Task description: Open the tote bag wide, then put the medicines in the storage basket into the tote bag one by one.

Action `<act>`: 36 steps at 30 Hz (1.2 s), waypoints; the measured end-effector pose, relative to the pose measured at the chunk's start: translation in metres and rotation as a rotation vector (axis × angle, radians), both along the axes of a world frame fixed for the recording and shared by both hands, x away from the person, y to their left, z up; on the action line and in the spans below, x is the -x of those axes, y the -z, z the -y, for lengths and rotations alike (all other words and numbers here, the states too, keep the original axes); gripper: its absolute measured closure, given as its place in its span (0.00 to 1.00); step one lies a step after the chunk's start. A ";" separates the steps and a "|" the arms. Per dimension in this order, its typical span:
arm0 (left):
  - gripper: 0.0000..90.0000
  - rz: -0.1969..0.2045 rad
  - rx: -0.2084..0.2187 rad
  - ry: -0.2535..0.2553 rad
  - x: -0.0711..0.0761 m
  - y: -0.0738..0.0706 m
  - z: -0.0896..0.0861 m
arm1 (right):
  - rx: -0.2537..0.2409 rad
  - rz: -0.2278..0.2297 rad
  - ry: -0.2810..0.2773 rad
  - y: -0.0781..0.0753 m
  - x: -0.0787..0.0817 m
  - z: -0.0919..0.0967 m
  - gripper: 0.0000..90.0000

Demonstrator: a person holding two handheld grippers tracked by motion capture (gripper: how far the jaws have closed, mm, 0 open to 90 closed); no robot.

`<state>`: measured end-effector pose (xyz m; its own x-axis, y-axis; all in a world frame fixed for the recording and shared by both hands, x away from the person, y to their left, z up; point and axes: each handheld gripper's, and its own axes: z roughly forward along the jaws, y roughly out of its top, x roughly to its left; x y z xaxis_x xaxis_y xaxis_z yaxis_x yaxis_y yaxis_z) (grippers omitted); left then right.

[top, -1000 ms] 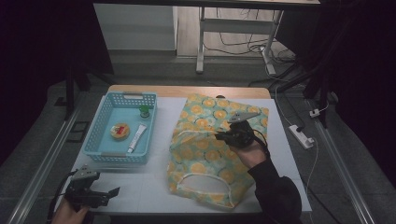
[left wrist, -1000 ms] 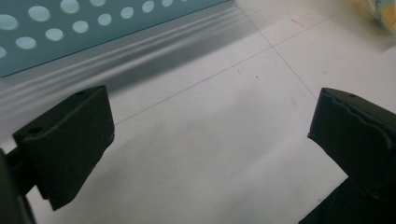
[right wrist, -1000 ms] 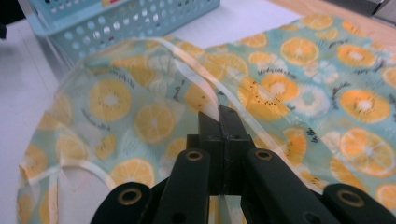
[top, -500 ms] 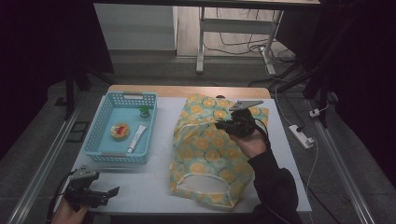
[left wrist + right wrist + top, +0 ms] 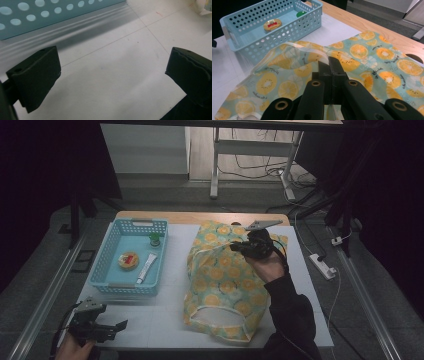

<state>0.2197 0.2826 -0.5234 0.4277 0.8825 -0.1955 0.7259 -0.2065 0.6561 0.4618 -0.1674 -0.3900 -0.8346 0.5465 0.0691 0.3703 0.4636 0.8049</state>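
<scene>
Fruit-printed fabric, a teal cloth bag with orange and lemon slices (image 5: 225,280), lies on the white table (image 5: 165,320) just right of the light-blue perforated plastic basket (image 5: 107,270), its upper part lifted. The right gripper (image 5: 239,248) has its jaws clamped on a fold of that bag beside its cream handle (image 5: 312,51). Near the basket's front, the left gripper (image 5: 112,327) hovers above the table, jaws wide apart and holding nothing.
</scene>
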 end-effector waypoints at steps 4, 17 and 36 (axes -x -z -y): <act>0.00 -0.001 0.001 0.000 0.000 0.000 0.000 | 0.002 0.005 0.002 -0.002 -0.001 -0.001 1.00; 0.01 -0.012 0.028 0.008 -0.001 0.000 -0.002 | 0.002 0.004 0.005 0.001 0.000 -0.001 1.00; 0.02 -0.040 0.158 0.050 -0.005 0.001 -0.014 | -0.005 0.008 -0.001 0.002 0.002 0.003 1.00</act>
